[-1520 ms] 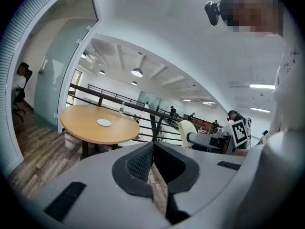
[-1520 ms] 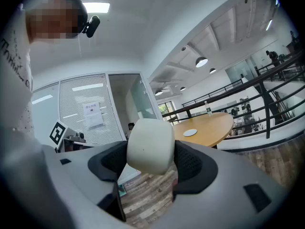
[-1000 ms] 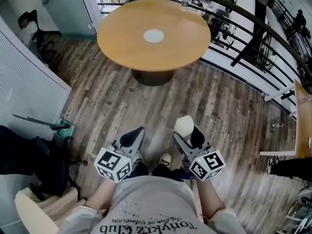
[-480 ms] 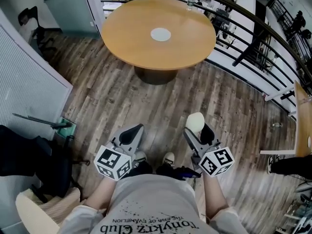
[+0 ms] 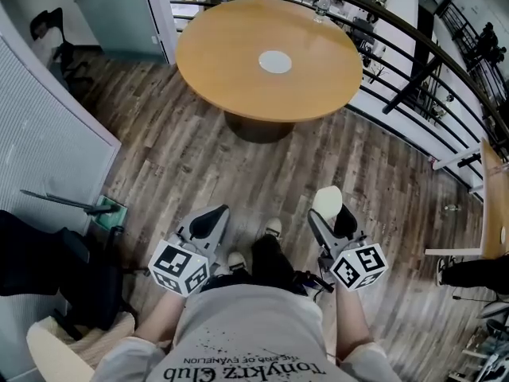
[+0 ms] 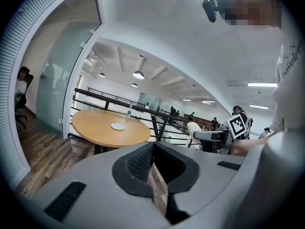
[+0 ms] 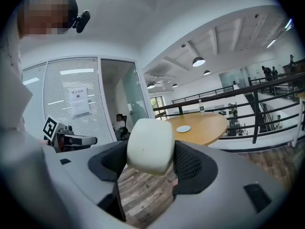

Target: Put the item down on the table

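A cream, rounded block (image 7: pixel 149 146) is clamped between the black pads of my right gripper (image 7: pixel 150 162); from the head camera the block (image 5: pixel 327 201) shows at the tip of that gripper (image 5: pixel 329 213), held over the wooden floor. My left gripper (image 6: pixel 152 163) is shut with nothing between its pads, and it hangs low at the left (image 5: pixel 208 222) in the head view. The round wooden table (image 5: pixel 238 62) stands some way ahead of both grippers, with a small white disc (image 5: pixel 274 61) at its centre and a bottle (image 5: pixel 321 5) near its far edge.
A black railing (image 5: pixel 413 62) curves behind and to the right of the table. A slatted partition (image 5: pixel 40 126) and a glass door stand on the left. A dark chair (image 5: pixel 48 269) sits at the left, and the person's shoes (image 5: pixel 272 228) are on the floor.
The table has drifted right and slightly nearer in the head view. Both grippers keep their hold and stance; the right one with the block has shifted a little right.
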The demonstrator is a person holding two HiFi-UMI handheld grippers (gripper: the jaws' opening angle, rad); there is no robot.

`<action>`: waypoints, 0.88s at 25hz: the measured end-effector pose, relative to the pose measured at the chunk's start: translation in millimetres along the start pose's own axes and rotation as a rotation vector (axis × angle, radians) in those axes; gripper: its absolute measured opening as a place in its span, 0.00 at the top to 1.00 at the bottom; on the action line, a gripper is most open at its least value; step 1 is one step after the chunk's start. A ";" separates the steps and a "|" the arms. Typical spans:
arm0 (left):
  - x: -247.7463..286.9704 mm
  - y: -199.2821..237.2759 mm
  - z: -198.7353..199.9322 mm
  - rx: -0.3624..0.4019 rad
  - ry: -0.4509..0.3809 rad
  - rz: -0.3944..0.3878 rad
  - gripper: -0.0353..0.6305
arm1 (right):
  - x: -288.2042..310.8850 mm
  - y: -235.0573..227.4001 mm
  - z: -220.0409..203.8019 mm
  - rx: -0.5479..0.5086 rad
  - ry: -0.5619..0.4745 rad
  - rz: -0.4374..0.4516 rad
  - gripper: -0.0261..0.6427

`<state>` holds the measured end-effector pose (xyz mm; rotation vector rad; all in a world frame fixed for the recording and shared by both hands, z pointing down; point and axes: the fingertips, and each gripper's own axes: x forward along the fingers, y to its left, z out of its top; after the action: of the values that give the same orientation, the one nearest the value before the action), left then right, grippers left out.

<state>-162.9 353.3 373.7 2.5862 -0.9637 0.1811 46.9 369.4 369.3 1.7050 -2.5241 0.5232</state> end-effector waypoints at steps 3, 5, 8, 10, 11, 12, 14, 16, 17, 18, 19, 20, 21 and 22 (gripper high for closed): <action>13.2 13.2 7.8 0.001 -0.004 -0.004 0.91 | 17.2 -3.6 1.0 0.001 0.007 0.002 0.48; 26.1 23.4 14.9 0.004 -0.006 -0.003 0.91 | 34.0 -12.3 3.9 0.004 0.008 0.005 0.48; 50.9 43.6 24.8 0.005 -0.012 0.000 0.91 | 68.3 -30.5 9.1 0.004 0.015 0.013 0.48; 71.0 59.9 31.9 0.000 -0.025 -0.003 0.91 | 95.5 -44.5 12.0 -0.003 0.030 0.017 0.48; 83.3 68.0 36.7 0.000 -0.030 -0.004 0.91 | 110.0 -52.9 14.8 -0.007 0.038 0.020 0.48; 96.9 75.8 42.1 0.003 -0.033 -0.004 0.91 | 125.1 -62.2 18.7 -0.011 0.045 0.023 0.48; 127.6 91.5 54.7 0.011 -0.032 0.002 0.91 | 156.2 -83.1 29.8 -0.019 0.054 0.033 0.48; 163.0 108.7 71.0 0.014 -0.032 0.012 0.91 | 189.2 -106.4 45.0 -0.026 0.059 0.047 0.48; 182.0 117.9 80.8 0.010 -0.032 0.016 0.91 | 206.4 -118.6 53.9 -0.026 0.062 0.053 0.48; 201.0 126.4 90.9 0.004 -0.031 0.019 0.91 | 223.0 -130.6 62.8 -0.023 0.068 0.059 0.48; 219.2 134.1 100.7 0.000 -0.029 0.019 0.91 | 238.5 -142.0 71.0 -0.022 0.075 0.066 0.48; 236.6 141.7 109.7 0.002 -0.026 0.020 0.91 | 253.1 -152.7 78.5 -0.025 0.082 0.072 0.48; 253.5 150.0 118.4 0.010 -0.022 0.024 0.91 | 267.1 -162.9 85.9 -0.034 0.089 0.078 0.48; 269.8 158.6 127.4 0.020 -0.021 0.031 0.91 | 280.3 -173.0 93.4 -0.042 0.094 0.084 0.48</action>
<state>-63.4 30.4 370.1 2.5972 -1.0147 0.1728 108.2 33.2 388.3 1.5283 -2.5311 0.5374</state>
